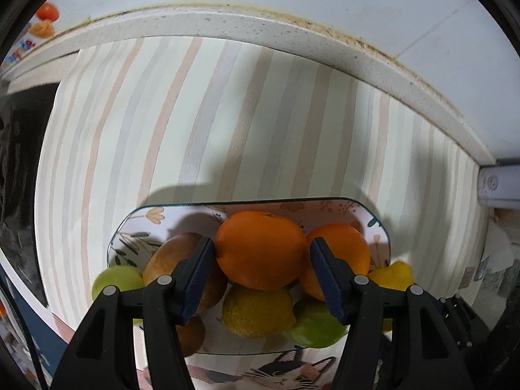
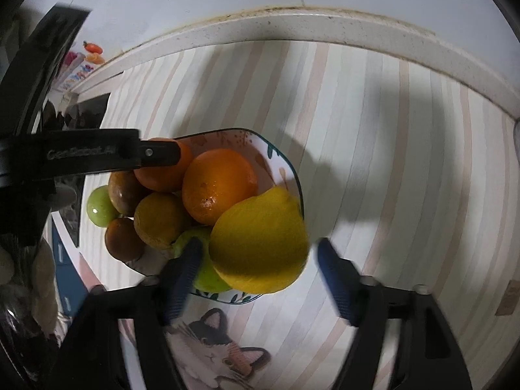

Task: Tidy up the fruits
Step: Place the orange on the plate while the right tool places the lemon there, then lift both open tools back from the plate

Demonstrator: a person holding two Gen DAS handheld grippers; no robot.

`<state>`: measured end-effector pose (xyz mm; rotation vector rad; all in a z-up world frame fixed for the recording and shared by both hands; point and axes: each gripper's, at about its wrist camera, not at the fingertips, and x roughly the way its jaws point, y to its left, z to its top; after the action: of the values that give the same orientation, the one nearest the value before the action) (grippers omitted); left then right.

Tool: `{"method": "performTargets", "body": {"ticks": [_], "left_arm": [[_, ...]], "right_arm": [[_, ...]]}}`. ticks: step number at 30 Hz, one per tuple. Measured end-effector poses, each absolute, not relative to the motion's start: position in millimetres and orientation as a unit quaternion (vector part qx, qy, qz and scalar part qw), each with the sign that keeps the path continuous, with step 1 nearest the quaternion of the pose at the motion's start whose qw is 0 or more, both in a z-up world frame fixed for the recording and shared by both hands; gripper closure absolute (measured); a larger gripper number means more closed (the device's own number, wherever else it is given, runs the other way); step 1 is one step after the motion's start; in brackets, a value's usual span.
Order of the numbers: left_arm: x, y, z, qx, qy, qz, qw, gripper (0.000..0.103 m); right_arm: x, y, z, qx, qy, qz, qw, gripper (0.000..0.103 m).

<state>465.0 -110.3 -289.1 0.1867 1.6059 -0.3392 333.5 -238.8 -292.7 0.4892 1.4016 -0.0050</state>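
On the plate (image 2: 294, 175): fruit piled high, nearly done. Left gripper (image 1: 261, 250) clamps the top orange (image 1: 260, 248). Right gripper (image 2: 256, 253) gapes around, clear of, the lemon (image 2: 260, 240) resting at the plate's near edge.

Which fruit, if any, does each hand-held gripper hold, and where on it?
The left hand-held gripper clamps the top orange across its sides. The right hand-held gripper straddles the lemon with open jaws, holding nothing.
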Motion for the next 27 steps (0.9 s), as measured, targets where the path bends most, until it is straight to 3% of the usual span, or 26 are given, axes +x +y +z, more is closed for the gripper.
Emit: {"method": "performTargets", "body": {"ticks": [3, 7, 8, 10, 27], "left_arm": [[464.5, -103.0, -282.5, 0.061, 0.711, -0.147, 0.685, 0.043], [456.4, -92.6, -267.6, 0.043, 0.696, -0.144, 0.702, 0.028], [450.9, -88.8, -263.4, 0.038, 0.693, -0.143, 0.706, 0.019], [439.5, -79.0, -253.5, 0.033, 0.680, -0.140, 0.719, 0.012], [297.4, -25.2, -177.1, 0.033, 0.573, -0.053, 0.817, 0.012]], "right_arm": [[331.1, -245.3, -287.3, 0.225, 0.633, -0.011, 0.740, 0.013], [328.4, -249.4, -279.8, 0.215, 0.633, -0.024, 0.743, 0.010], [325.7, -249.1, -276.0, 0.206, 0.632, -0.028, 0.746, 0.010], [320.1, -247.6, -268.9, 0.189, 0.631, -0.032, 0.752, 0.009], [235.9, -231.9, -188.3, 0.095, 0.578, -0.026, 0.810, 0.008]]}}
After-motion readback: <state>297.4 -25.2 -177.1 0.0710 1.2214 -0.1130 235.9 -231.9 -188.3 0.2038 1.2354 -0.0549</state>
